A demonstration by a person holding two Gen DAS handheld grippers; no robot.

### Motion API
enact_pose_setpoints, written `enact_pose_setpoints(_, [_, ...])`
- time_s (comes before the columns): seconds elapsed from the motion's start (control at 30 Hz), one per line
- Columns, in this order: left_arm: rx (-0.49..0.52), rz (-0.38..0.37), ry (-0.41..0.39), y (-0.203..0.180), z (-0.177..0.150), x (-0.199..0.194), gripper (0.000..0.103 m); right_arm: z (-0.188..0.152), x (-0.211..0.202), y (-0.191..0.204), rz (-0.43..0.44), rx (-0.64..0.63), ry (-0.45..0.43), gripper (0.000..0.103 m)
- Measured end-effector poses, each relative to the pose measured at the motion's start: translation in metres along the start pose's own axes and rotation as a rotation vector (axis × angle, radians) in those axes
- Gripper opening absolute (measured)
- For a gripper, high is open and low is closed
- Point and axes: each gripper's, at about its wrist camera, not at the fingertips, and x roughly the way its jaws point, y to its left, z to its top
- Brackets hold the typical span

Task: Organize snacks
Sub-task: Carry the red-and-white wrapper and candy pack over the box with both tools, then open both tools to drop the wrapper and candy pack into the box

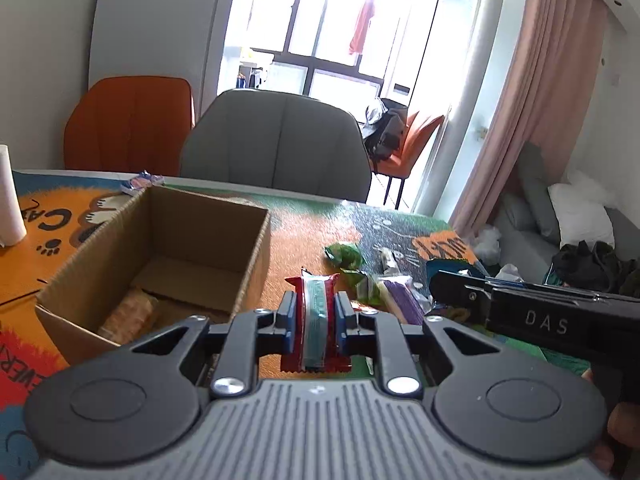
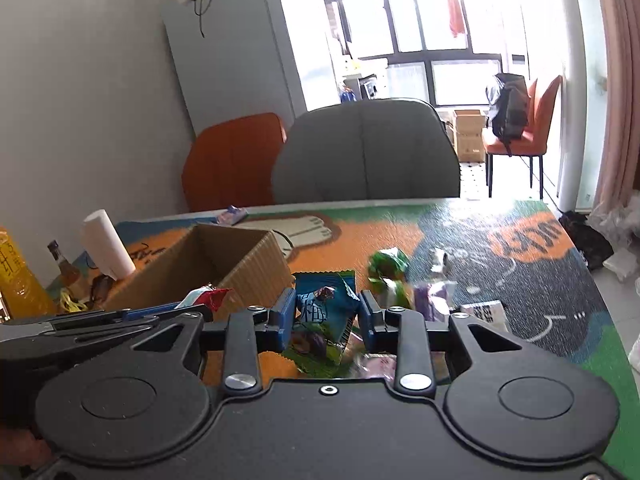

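The left gripper (image 1: pixel 316 316) has its fingers (image 1: pixel 289 320) pressed against both sides of a red snack bar (image 1: pixel 316 320), holding it above the tabletop (image 1: pixel 296 240). An open cardboard box (image 1: pixel 160 256) sits at ten o'clock from it. Green packets (image 1: pixel 346 254) lie at one o'clock, and the right gripper (image 1: pixel 520 312) reaches in at three o'clock.

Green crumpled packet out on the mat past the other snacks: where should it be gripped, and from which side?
Probably from above, across its bunched middle. The green packet lies loose on the mat, scrunched into a raised lump, so its edges give little to pinch. Both the left gripper and right gripper already hold snacks, so one must unload into the box first.
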Motion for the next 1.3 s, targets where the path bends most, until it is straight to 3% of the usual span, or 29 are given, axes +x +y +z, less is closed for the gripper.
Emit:
enact_pose_setpoints(0.47, [-0.030,0.036,-0.032,0.039,0.014,-0.011,0.019,0.016,0.012,0.040,0.040,-0.045,-0.025,0.032])
enact_pose_setpoints(0.9, [-0.099,0.062,-0.003,0.090,0.018,-0.003,0.019,0.023,0.030,0.078,0.058,-0.086,-0.011,0.032])
enact_pose_setpoints(1.3, [-0.167,0.061,-0.009,0.122,0.018,-0.012,0.027,0.025,0.051,0.107,0.086,-0.118,0.016,0.032])
